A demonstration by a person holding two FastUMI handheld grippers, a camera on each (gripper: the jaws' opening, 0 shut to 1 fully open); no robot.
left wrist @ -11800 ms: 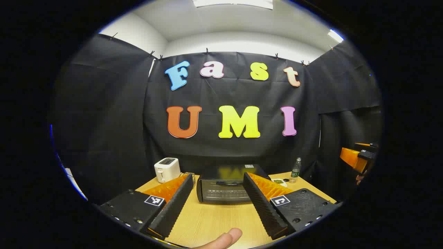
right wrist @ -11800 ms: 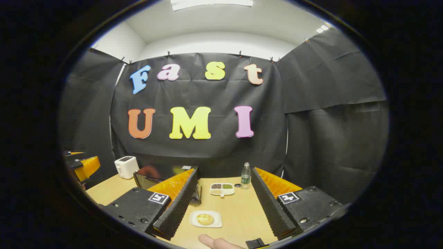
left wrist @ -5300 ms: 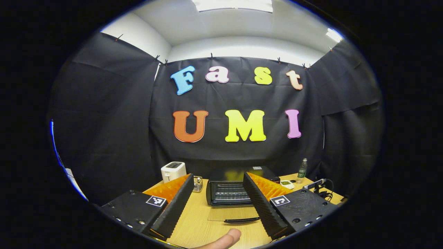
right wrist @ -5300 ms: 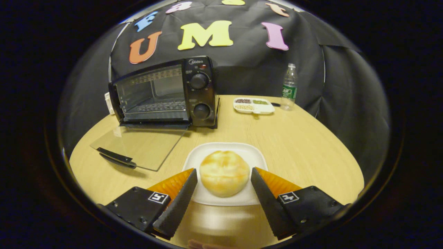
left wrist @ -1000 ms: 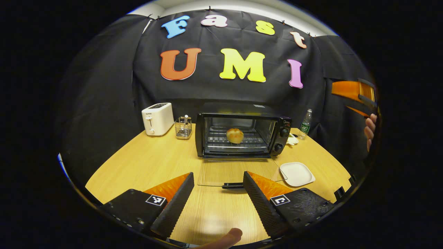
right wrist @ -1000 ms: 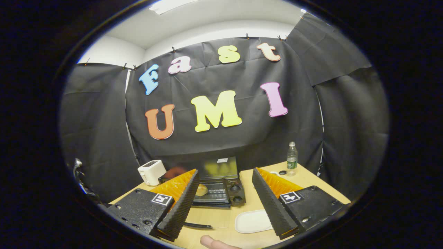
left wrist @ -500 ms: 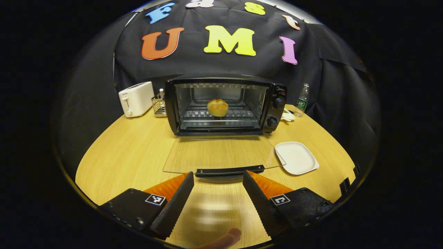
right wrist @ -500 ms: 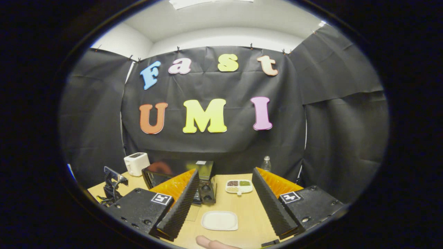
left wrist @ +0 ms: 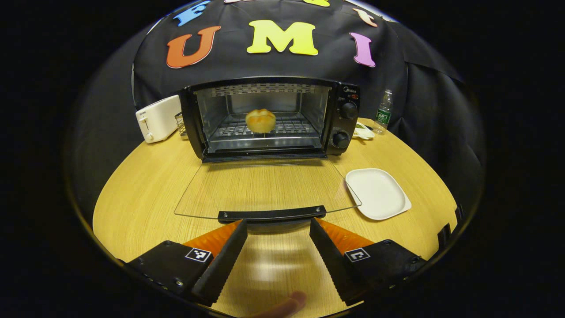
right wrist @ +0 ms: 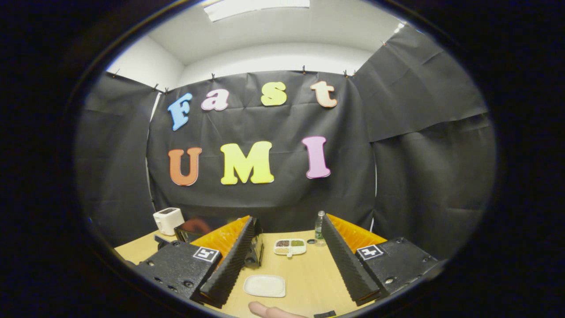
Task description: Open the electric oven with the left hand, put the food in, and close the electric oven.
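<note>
Left gripper view, left gripper (left wrist: 276,234) spread wide and holding nothing, oven door handle (left wrist: 271,213) just beyond its fingertips, glass door (left wrist: 265,187) lying flat, bun (left wrist: 260,120) on the electric oven (left wrist: 269,117) rack, right gripper (right wrist: 289,243) wide apart and bare above the white plate (right wrist: 265,285).

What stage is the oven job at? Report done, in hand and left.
Done: the oven door lies open and flat, and the bun sits on the rack; the white plate is bare. In hand: the open left gripper is at the door handle. Left: grip the handle and shut the door.
</note>
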